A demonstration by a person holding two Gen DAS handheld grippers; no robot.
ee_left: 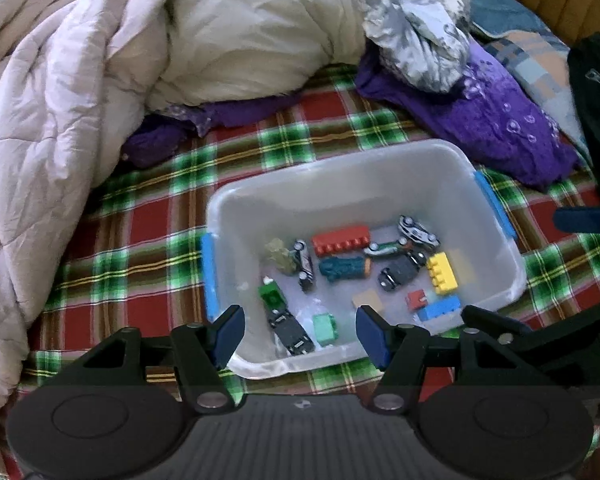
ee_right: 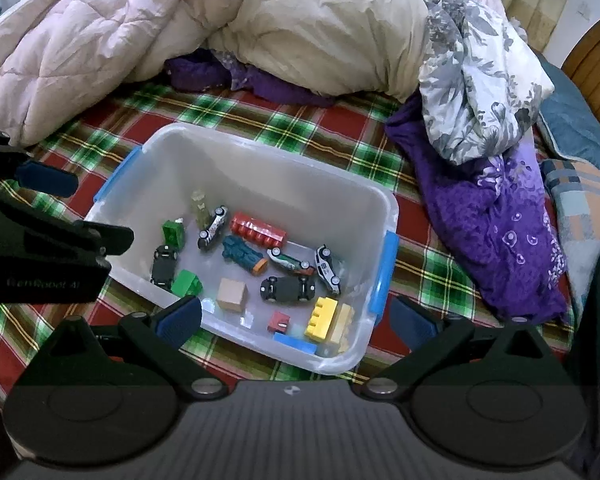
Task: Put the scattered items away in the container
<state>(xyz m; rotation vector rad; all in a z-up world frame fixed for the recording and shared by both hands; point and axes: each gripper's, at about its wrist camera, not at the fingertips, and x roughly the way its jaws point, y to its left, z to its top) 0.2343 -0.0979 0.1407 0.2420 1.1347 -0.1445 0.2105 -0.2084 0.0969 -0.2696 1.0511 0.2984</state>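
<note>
The container (ee_right: 236,168) is set on the plaid bed cover (ee_right: 340,120), w/ toy cars (ee_right: 287,289) & blocks (ee_right: 321,317) inside. Left gripper (ee_left: 300,332) & right gripper (ee_right: 296,318) are held above its near rim, fingers apart, nothing clamped.

Rumpled quilt (ee_left: 60,100) above purple cloth (ee_left: 500,120)

Bin (ee_right: 260,168) sits on plaid sheet (ee_right: 340,120). In bin: toy cars (ee_right: 286,289), bricks (ee_right: 259,231), cube (ee_right: 231,295). Behind bin, heaped quilt (ee_right: 100,40) and pillow (ee_right: 324,36). Right of bin, crumpled clothes (ee_right: 492,248).
</note>
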